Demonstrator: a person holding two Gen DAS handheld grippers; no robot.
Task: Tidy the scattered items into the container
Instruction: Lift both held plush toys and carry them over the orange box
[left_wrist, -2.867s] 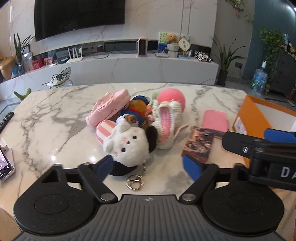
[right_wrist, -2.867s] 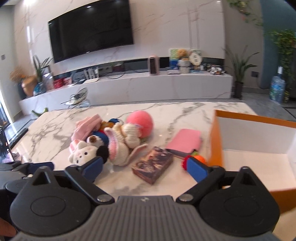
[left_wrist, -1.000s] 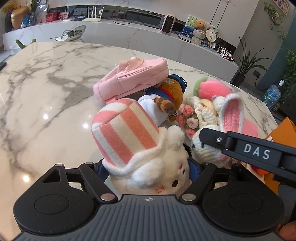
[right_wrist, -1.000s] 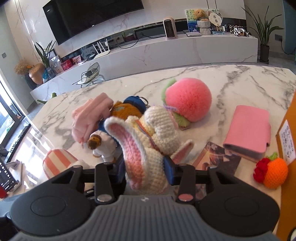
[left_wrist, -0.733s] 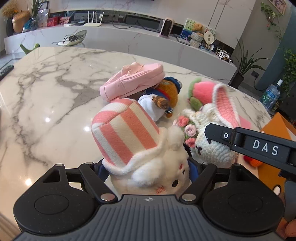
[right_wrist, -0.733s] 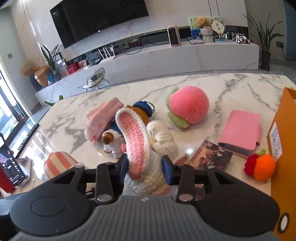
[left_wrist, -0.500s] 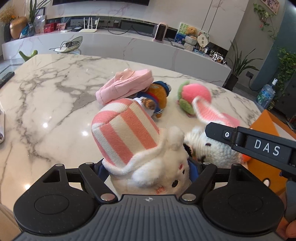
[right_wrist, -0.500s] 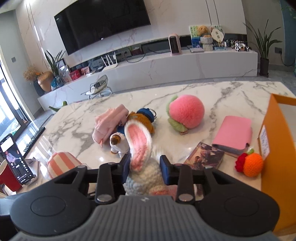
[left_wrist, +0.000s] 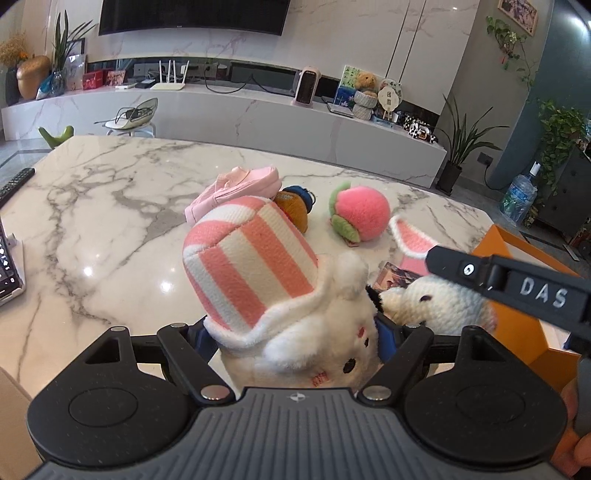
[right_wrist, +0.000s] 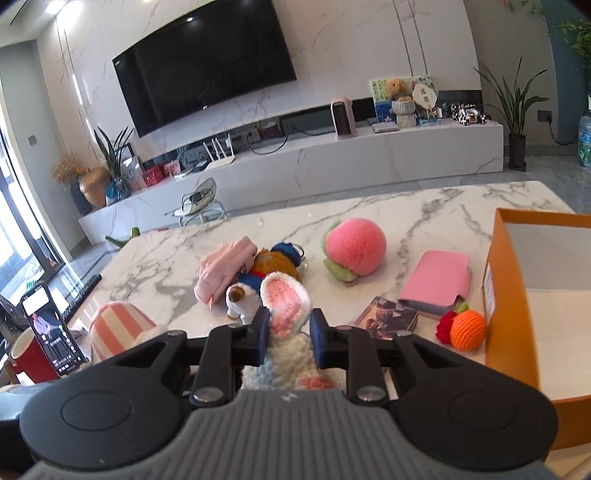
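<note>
Left gripper (left_wrist: 291, 334) pinches striped-hat plush (left_wrist: 288, 295), clear of the marble table (left_wrist: 110, 206). Right gripper (right_wrist: 287, 334) clamped tight on crochet rabbit (right_wrist: 286, 306). Both toys higher than 1 second ago, nearer the orange box (right_wrist: 517, 295); peach plush (right_wrist: 354, 247) left behind.

A white marble bench (right_wrist: 424, 210) with grey veining is carrying the clutter. Lying on it near the middle are a pink pouch (right_wrist: 225, 267), touching a small orange-and-blue plush (right_wrist: 275, 267), and a pink peach plush (right_wrist: 354, 247) a little apart. Nearer the orange box (right_wrist: 517, 332), which is sitting at the bench's right edge, a pink wallet (right_wrist: 437, 282) is resting beside a dark card box (right_wrist: 388, 317), and a crocheted orange fruit (right_wrist: 465, 328) is lying against the box wall.
</note>
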